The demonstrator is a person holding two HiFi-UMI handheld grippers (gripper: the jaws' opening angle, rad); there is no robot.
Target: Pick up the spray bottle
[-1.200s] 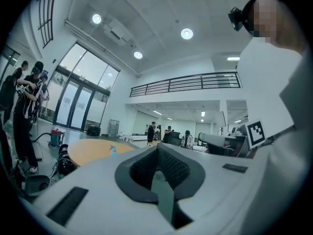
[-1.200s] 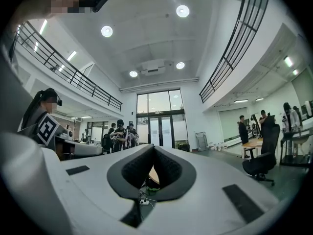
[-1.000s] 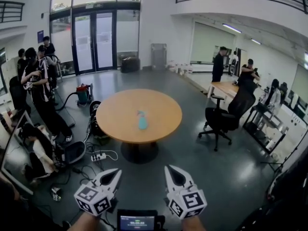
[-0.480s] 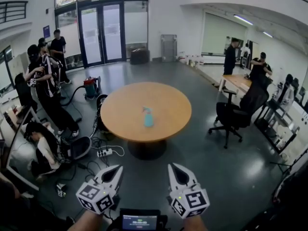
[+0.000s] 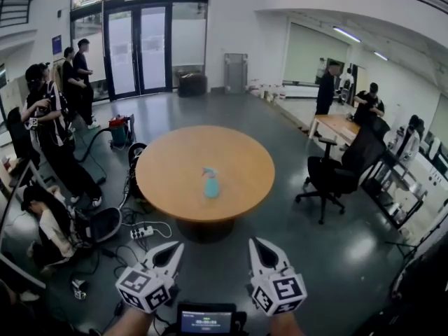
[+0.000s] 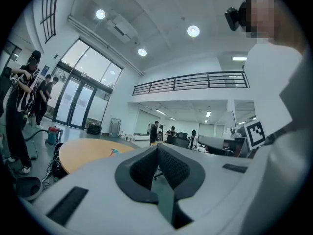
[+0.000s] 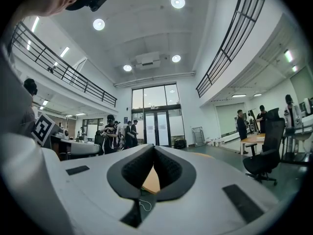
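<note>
A light blue spray bottle [image 5: 211, 183] stands upright near the middle of a round wooden table [image 5: 168, 180]. In the left gripper view only its tip [image 6: 114, 152] shows over the table top [image 6: 88, 152]. Both grippers are held low at the bottom of the head view, well short of the table. The left gripper [image 5: 172, 250] is shut with nothing between its jaws, and the right gripper [image 5: 260, 248] is shut and empty too. Each points level toward the table. In the right gripper view the table [image 7: 151, 180] shows only through the gap behind the jaws.
A black office chair [image 5: 337, 176] stands right of the table, desks behind it. On the floor to the left lie cables and a power strip [image 5: 142, 231], with a vacuum cleaner [image 5: 121, 131] farther back. Several people stand at the left; others by the far right desks.
Both grippers have come closer to the table, which now looks a little larger and nearer in the head view. Their jaws stayed shut.
</note>
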